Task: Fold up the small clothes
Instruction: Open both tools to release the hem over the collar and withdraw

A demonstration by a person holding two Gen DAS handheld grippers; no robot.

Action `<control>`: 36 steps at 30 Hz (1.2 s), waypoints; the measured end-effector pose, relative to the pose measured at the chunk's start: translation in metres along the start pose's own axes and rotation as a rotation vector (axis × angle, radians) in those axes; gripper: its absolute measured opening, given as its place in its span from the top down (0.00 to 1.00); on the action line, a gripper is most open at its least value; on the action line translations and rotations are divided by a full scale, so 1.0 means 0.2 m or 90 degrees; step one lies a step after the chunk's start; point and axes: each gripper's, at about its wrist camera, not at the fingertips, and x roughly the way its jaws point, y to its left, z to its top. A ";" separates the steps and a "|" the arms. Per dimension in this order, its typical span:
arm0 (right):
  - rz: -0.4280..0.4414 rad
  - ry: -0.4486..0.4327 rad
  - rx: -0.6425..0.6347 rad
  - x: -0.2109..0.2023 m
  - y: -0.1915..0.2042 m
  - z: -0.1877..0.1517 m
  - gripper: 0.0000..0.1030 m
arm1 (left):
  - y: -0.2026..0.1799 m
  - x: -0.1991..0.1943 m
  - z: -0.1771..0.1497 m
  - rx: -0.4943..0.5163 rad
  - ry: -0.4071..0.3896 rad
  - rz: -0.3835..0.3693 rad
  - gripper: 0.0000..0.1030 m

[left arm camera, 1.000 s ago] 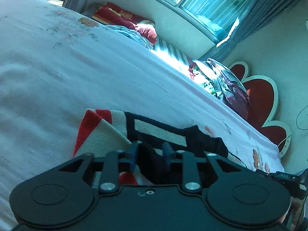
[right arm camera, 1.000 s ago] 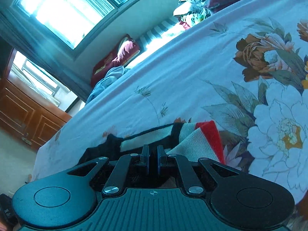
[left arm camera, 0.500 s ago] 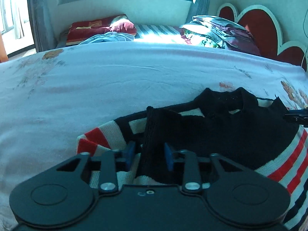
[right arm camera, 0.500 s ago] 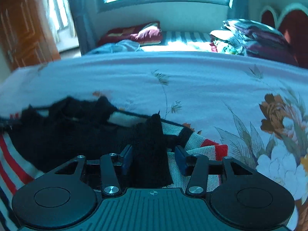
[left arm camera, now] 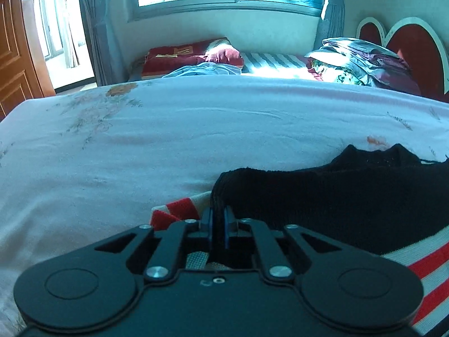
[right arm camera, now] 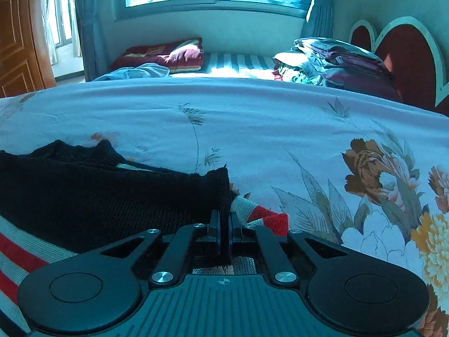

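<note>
- The left gripper [left arm camera: 218,219] pinches the black fold of the sweater [left arm camera: 350,196] on the bedsheet [left arm camera: 168,140].
- The right gripper [right arm camera: 223,221] pinches the opposite end.
- The sweater's length runs sideways between them.

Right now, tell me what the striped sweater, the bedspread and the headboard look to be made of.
Striped sweater: knitted yarn, probably wool or acrylic; ribbed stitches and a fuzzy matte surface show.
Bedspread: thin woven cloth, likely cotton, matte, with a printed flower pattern and soft creases.
Headboard: dark red heart-shaped panels with pale edging; smooth, perhaps padded or painted board, cannot tell which.
</note>
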 end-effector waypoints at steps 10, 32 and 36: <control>0.113 -0.041 -0.100 -0.15 0.35 0.06 0.58 | -0.29 -0.20 0.05 0.054 -0.062 -0.093 0.38; 0.115 -0.044 -0.083 -0.35 0.34 -0.09 0.42 | -0.46 -0.36 -0.14 0.095 -0.073 -0.100 0.29; 0.147 -0.019 -0.150 -0.34 0.57 -0.20 0.42 | -0.63 -0.35 -0.26 0.134 -0.033 -0.135 0.33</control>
